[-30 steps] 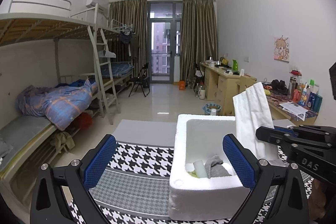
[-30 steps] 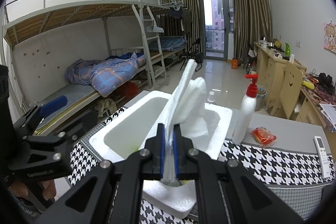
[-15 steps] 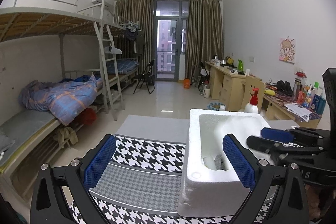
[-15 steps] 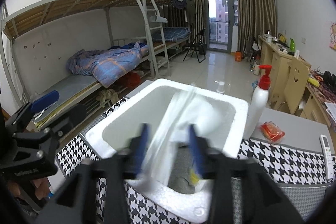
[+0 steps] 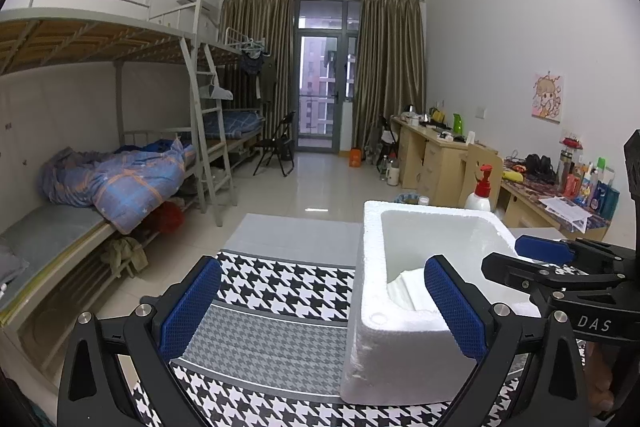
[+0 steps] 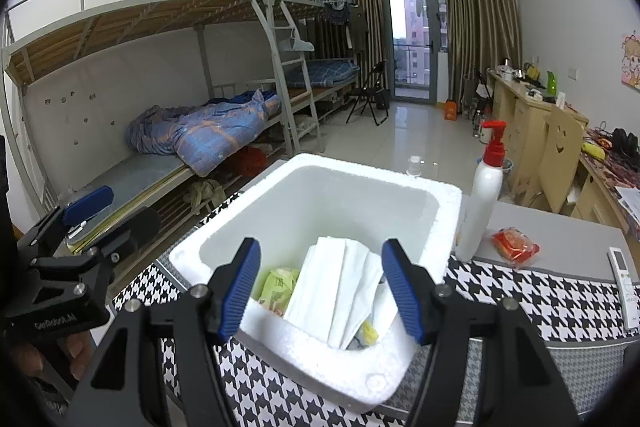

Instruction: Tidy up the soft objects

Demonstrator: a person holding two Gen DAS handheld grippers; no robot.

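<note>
A white foam box (image 6: 400, 195) stands on the houndstooth tablecloth (image 6: 540, 291). A folded white cloth (image 6: 336, 291) lies inside it, over a green packet (image 6: 278, 287). My right gripper (image 6: 322, 287) is open and empty, just above the box's near rim with the cloth between its fingers. In the left wrist view the box (image 5: 400, 331) is at the right, with the white cloth (image 5: 412, 287) showing inside. My left gripper (image 5: 320, 311) is open and empty, over the tablecloth to the left of the box. The right gripper (image 5: 556, 263) shows at the box's right side.
A white pump bottle (image 6: 482, 203), a red packet (image 6: 515, 245) and a white remote (image 6: 626, 287) lie right of the box. Bunk beds (image 5: 100, 187) line the left wall. Desks (image 5: 440, 155) line the right wall.
My right gripper lowered the white cloth into the foam box and opened, letting it go. The cloth now lies inside. The left gripper stayed open and shifted slightly left.
</note>
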